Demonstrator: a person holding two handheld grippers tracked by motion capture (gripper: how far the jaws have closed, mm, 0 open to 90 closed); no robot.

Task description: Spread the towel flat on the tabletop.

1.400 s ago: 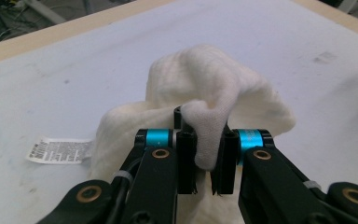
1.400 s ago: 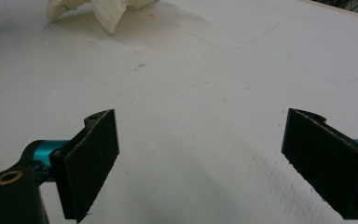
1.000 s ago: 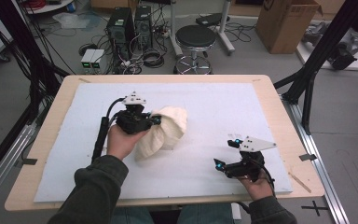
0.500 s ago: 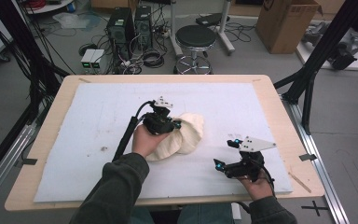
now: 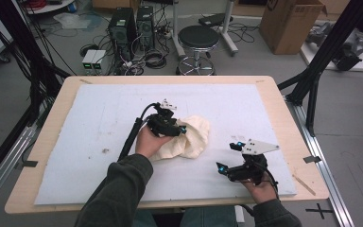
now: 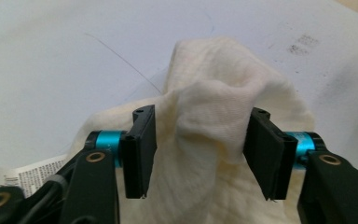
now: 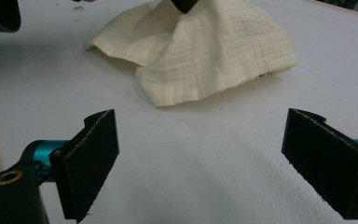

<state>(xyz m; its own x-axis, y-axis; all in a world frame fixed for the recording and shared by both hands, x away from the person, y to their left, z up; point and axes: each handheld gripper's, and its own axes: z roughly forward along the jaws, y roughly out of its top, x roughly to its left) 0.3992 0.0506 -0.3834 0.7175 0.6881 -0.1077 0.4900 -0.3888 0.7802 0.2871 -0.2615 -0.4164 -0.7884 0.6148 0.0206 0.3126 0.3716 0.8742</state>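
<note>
Evidently the cloth (image 5: pixel 185 139) is being let go near the middle of the white mat (image 5: pixel 90 118); the left gripper (image 5: pixel 182 130) is being held at the cloth's left edge, and its jaws have just been opening; in the left gripper view a raised ridge of cloth (image 6: pixel 214 121) is standing between the two pads (image 6: pixel 140 149), but the pads are standing apart from it and are not pressing it, so the cloth is judged to be released, not gripped; a printed label (image 6: pixel 32 175) is being shown at its lower edge, beside the left jaw.

The right gripper (image 5: pixel 227 158) is being kept low over the mat near the table's (image 5: pixel 283 109) front right corner, well apart from the cloth; its jaws are spread wide with nothing between them, and in the right gripper view the crumpled cloth (image 7: pixel 205 51) is lying ahead of them on bare mat.

The step in hand is judged to be the setting-down of the bunched cloth before a fresh hold; for the next move a clear edge or corner is being called for: the left gripper would need to be drawn back clear of the ridge, and the right one brought across to the near hem, so that the cloth can be spread or folded flat.
</note>
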